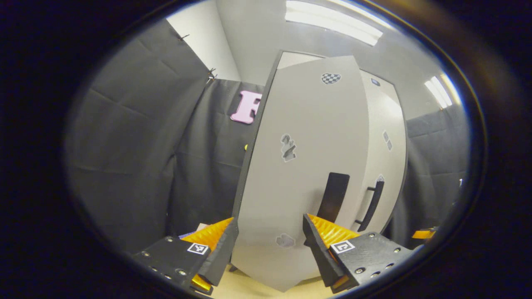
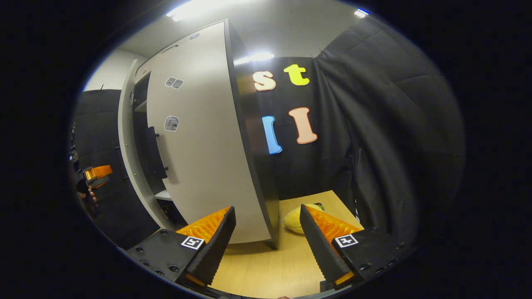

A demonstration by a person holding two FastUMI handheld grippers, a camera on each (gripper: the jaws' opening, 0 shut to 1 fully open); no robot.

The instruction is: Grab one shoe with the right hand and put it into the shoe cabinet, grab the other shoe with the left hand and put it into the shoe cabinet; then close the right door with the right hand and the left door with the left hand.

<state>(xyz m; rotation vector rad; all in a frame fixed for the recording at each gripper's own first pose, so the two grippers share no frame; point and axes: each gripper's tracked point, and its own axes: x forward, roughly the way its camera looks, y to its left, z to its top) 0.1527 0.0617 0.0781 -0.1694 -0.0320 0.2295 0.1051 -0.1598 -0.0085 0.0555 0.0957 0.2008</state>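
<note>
Grey left door [image 1: 307, 174] faced ahead of left tool [image 1: 270, 245] | tool held spread | flat, steady push judged best.

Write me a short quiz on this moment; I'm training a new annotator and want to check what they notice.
1. True or false: the left claw and the right claw are both open, with nothing gripped.
2. Which door of the shoe cabinet stands ajar, with dark interior showing past its edge?
A. left door
B. right door
C. neither
3. Short answer: what colour is the soft object lying on the wooden surface beside the cabinet?

Key: 1 true; 2 A; 3 yellow.
</note>
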